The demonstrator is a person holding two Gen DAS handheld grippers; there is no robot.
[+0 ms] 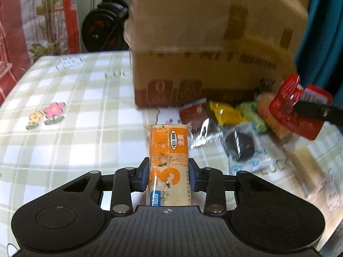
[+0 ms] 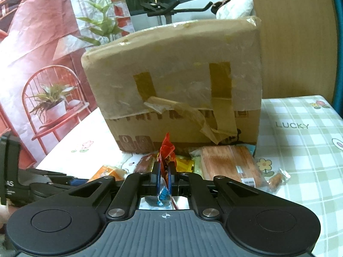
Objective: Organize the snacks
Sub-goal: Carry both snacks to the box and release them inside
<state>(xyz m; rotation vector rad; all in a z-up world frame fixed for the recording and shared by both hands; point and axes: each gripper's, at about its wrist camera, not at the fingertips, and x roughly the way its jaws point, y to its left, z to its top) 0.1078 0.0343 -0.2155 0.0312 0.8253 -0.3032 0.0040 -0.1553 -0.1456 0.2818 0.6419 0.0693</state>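
Observation:
My left gripper (image 1: 168,172) is shut on an orange snack bar (image 1: 168,150), held lengthwise above the table. My right gripper (image 2: 164,169) is shut on a thin red snack packet (image 2: 166,152); in the left wrist view that packet (image 1: 295,109) hangs at the right, above the pile. Loose snacks lie in front of a taped cardboard box (image 1: 205,53): a dark red pack (image 1: 198,115), a yellow pack (image 1: 227,112), a green pack (image 1: 254,113) and a clear pack with a dark cookie (image 1: 241,144). The right wrist view shows a large orange pack (image 2: 229,165) before the box (image 2: 178,85).
The table wears a green checked cloth (image 1: 64,117) with flower prints. A small wrapped snack (image 2: 278,177) lies at the right. An exercise bike (image 1: 105,25) and a red patterned curtain (image 2: 32,42) stand beyond the table. The left gripper's body (image 2: 25,184) shows at the lower left.

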